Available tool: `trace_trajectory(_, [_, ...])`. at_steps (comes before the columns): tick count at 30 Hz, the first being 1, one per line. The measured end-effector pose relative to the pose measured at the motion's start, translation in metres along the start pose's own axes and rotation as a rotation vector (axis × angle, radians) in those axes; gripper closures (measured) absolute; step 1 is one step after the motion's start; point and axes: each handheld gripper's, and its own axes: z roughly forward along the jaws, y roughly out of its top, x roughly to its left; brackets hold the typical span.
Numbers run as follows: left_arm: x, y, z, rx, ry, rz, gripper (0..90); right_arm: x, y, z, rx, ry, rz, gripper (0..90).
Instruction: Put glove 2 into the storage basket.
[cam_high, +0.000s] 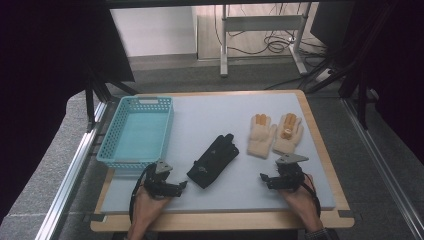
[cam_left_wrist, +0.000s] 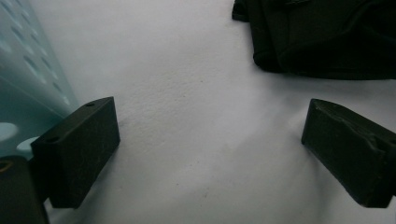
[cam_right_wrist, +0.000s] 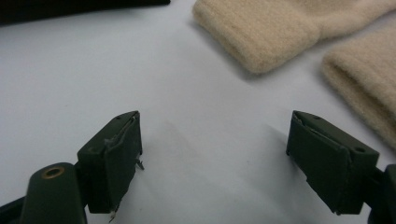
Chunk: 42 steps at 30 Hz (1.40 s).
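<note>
1. The black glove (cam_high: 213, 161) lies flat on the mat (cam_high: 210, 117), just below its middle. Its long axis runs on a slant: fingers toward 1 o'clock, cuff toward 7 o'clock.
2. There is one black glove. In the left gripper view its edge (cam_left_wrist: 327, 37) lies at 1 o'clock, apart from the jaws.
3. There are two cream gloves (cam_high: 275, 134), side by side at 3 o'clock from the black one. Their fingers point to 12 o'clock and their cuffs to 6 o'clock; the cuffs (cam_right_wrist: 261, 32) lie ahead of the right jaws, not touching.
4. There is one basket (cam_high: 114, 131), teal, at 9 o'clock on the mat, its long axis running 12 to 6.
5. The left gripper (cam_high: 184, 185) sits at 7 o'clock from the black glove, jaws spread wide with bare mat between them.
6. The right gripper (cam_high: 262, 177) sits at 6 o'clock from the cream gloves, jaws apart and holding nothing.
</note>
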Motion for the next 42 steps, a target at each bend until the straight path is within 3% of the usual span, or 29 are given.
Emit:
trace_trajectory(8, [-0.008,0.012,-0.01,-0.011,-0.047,0.024,6.8,0.0,0.0,0.0,0.0,0.001,0.003,17.4])
trace_trajectory(11, [-0.014,0.025,-0.014,-0.02,-0.086,0.033,5.9,0.0,0.0,0.0,0.0,0.0,0.003,17.4])
trace_trajectory(19, [-0.026,0.051,-0.01,-0.009,-0.139,0.04,3.1,0.0,0.0,0.0,0.001,-0.002,0.001,17.3])
trace_trajectory(26, [-0.044,0.082,0.008,0.021,-0.167,0.071,0.8,0.0,0.0,0.0,0.0,-0.002,0.001,17.3])
trace_trajectory(29, [-0.056,0.097,0.026,0.053,-0.177,0.086,0.0,0.0,0.0,0.0,0.0,-0.002,0.001,17.3])
trace_trajectory(33, [-0.064,0.106,0.043,0.1,-0.153,0.113,0.0,0.0,0.0,0.0,0.0,-0.002,0.001,17.3])
trace_trajectory(36, [-0.063,0.109,0.058,0.142,-0.102,0.132,0.0,0.0,0.0,0.0,0.001,-0.003,-0.003,17.3])
trace_trajectory(42, [-0.049,0.106,0.077,0.206,-0.1,0.084,0.0,0.0,0.0,0.0,0.0,-0.002,0.001,17.3])
